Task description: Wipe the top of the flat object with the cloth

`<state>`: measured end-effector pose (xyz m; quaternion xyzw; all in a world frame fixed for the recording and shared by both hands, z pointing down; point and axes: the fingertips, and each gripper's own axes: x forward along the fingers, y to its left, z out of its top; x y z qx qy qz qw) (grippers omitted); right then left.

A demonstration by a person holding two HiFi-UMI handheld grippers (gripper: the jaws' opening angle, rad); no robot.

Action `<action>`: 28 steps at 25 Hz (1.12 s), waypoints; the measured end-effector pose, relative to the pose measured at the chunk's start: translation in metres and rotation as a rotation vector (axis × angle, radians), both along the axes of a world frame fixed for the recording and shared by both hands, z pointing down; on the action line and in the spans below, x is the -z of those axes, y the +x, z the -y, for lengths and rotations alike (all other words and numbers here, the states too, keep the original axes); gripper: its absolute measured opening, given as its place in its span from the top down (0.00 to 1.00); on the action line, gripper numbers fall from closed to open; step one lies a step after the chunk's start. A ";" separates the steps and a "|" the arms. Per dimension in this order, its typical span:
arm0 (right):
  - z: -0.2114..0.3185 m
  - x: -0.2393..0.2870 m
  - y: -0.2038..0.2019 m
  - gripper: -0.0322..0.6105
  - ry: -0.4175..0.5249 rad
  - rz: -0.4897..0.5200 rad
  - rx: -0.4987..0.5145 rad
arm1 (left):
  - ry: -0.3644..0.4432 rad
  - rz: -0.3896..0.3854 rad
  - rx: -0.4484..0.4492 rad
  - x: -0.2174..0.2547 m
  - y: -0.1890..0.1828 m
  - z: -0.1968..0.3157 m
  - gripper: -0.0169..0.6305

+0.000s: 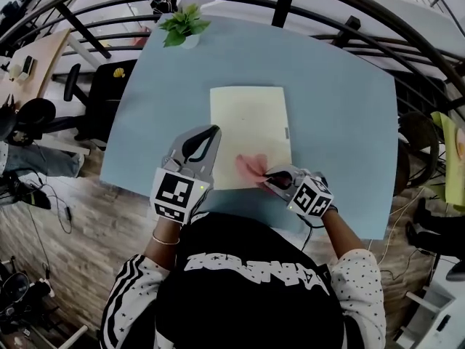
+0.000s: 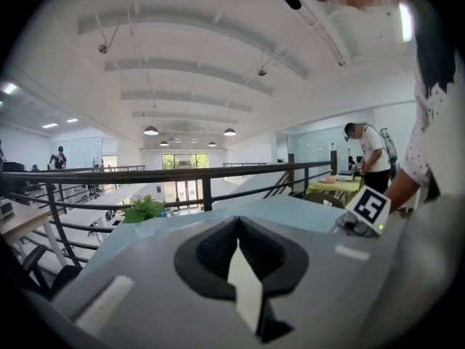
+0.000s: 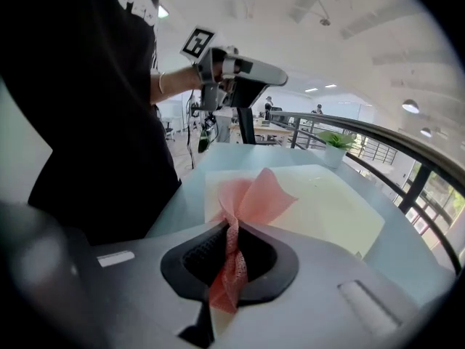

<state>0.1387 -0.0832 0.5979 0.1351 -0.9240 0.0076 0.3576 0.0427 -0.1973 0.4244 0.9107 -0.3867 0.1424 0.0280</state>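
Note:
A pale yellow flat board (image 1: pixel 251 122) lies in the middle of the light blue table (image 1: pixel 334 107). A pink cloth (image 1: pixel 251 167) rests on the board's near right corner, and my right gripper (image 1: pixel 275 179) is shut on it. In the right gripper view the cloth (image 3: pixel 251 198) is twisted between the jaws and fans out over the board (image 3: pixel 327 206). My left gripper (image 1: pixel 207 140) hovers at the board's near left edge, shut and holding nothing. In its own view my left gripper (image 2: pixel 240 267) points level toward the railing.
A small potted plant (image 1: pixel 184 26) stands at the table's far left corner. A black railing (image 1: pixel 341 27) curves round the far side of the table. An office chair (image 1: pixel 87 100) is at the left. Another person (image 2: pixel 370 155) stands far off by a yellow table.

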 end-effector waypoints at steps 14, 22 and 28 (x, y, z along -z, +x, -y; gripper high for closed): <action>0.159 0.039 0.077 0.92 0.207 0.051 -0.397 | 0.030 -0.003 0.124 0.014 -0.035 0.004 0.97; 0.224 0.017 0.101 0.92 0.223 -0.062 -0.437 | 0.019 0.011 0.197 0.010 -0.052 0.005 0.97; 0.244 -0.001 0.099 0.92 0.196 -0.101 -0.434 | 0.013 0.023 0.233 0.006 -0.059 0.007 0.97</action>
